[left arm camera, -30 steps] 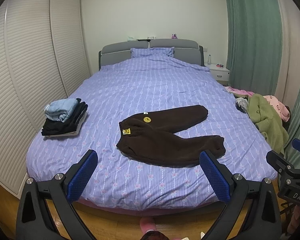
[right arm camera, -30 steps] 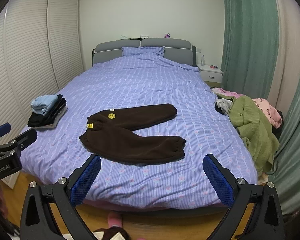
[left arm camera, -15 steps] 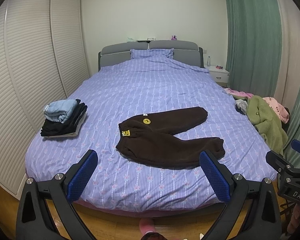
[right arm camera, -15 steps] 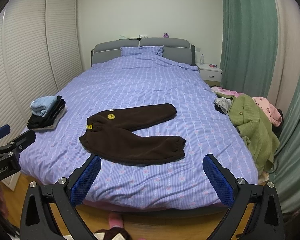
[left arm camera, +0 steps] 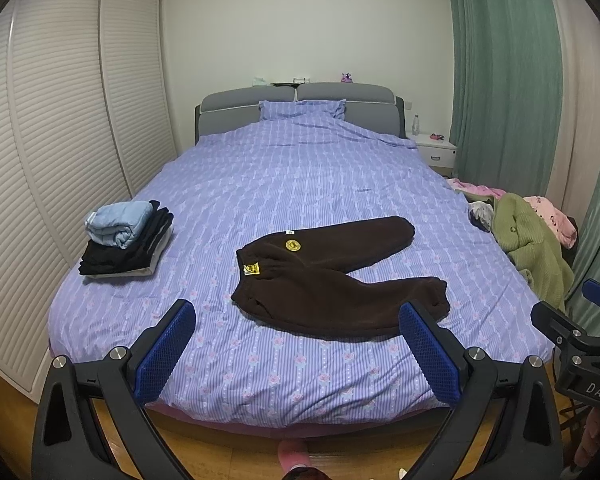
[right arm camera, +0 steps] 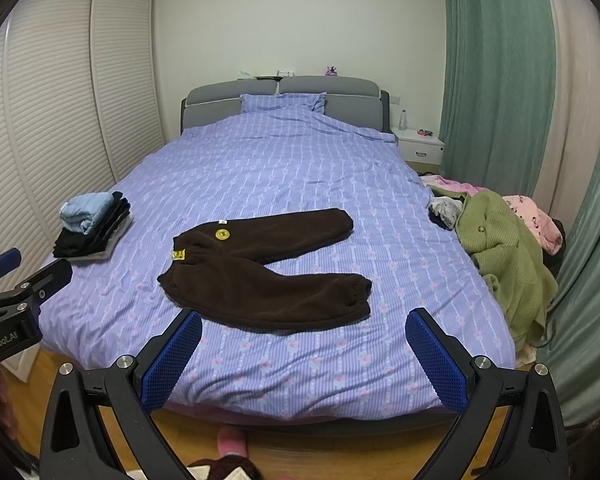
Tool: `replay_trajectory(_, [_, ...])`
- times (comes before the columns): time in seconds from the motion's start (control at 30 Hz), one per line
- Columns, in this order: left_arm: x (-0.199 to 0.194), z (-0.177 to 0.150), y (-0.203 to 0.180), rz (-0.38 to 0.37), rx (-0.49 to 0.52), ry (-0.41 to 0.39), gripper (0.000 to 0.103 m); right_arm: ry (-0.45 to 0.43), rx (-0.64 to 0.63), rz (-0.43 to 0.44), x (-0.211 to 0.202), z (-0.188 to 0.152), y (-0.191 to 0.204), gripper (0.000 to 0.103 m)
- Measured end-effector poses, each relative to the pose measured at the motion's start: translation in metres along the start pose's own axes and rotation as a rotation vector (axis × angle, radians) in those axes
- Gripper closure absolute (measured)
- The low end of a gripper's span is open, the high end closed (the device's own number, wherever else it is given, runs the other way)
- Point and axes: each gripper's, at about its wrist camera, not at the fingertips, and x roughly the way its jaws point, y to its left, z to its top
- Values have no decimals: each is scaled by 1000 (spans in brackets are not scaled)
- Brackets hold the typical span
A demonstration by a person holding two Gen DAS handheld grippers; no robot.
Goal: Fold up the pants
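1. Against the views of a second ago almost nothing differs; the brown pants [left arm camera: 332, 276] lie in the same spread shape on the bed [left arm camera: 300, 184], and both tools sit a shade further back, so slightly more wooden floor [left arm camera: 228, 452] shows below the bed's foot
2. The left gripper [left arm camera: 298, 340] hangs over the floor short of the bed's near edge; its blue-padded jaws stand wide apart and hold nothing; the same tool shows at the left edge of the right wrist view [right arm camera: 16, 280]
3. The right gripper [right arm camera: 304, 350] is likewise spread wide and empty, well apart from the cloth; it appears at the right edge of the left wrist view [left arm camera: 576, 336]
4. The pants rest flat near the foot of the bed, waistband to the left, the two legs fanned out to the right, one above the other, both cuffs gathered
5. Writing: the right tool's body reads "DAS" in the left view; the left tool's body reads "GenRobot.AI", partly cut off, in the right view; a round yellow badge [left arm camera: 293, 244] and a square yellow tag [left arm camera: 251, 268] sit by the waistband, their print too small to read
6. A stack of folded clothes [left arm camera: 126, 240], pale blue on top of black, lies on the bed's left side; a green sweater [left arm camera: 528, 240] and pink garments [left arm camera: 548, 216] are heaped at the right edge, beside green curtains [left arm camera: 504, 72]
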Motion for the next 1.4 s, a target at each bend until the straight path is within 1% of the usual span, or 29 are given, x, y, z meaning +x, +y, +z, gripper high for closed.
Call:
replay_trajectory(0.5, [8,5,3,-3,-2,5,0,11,-3,4,6,3,5,0])
replay_trajectory(0.77, [32,17,6,-1,3,37,0,46,0,11,26,14,7,0])
replay_trajectory(0.93, [63,30,8,-17,25,67,0,78,11,9,49,26,11,0])
replay_trajectory(1.13, [118,48,2,-68,104,80,0,114,63,-16,92,38,4,0])
replay_trajectory(1.2, [139,50,-5,-82,138,87,0,133,71,-41,110,39,-3,0])
replay_trajectory(1.3, [172,52,-24,-132,177,110,0,156,93,-64,137,37,-18,0])
replay_trajectory(1.4, [202,50,-49,-131,192,145,0,194,74,-80,169,33,-35,2])
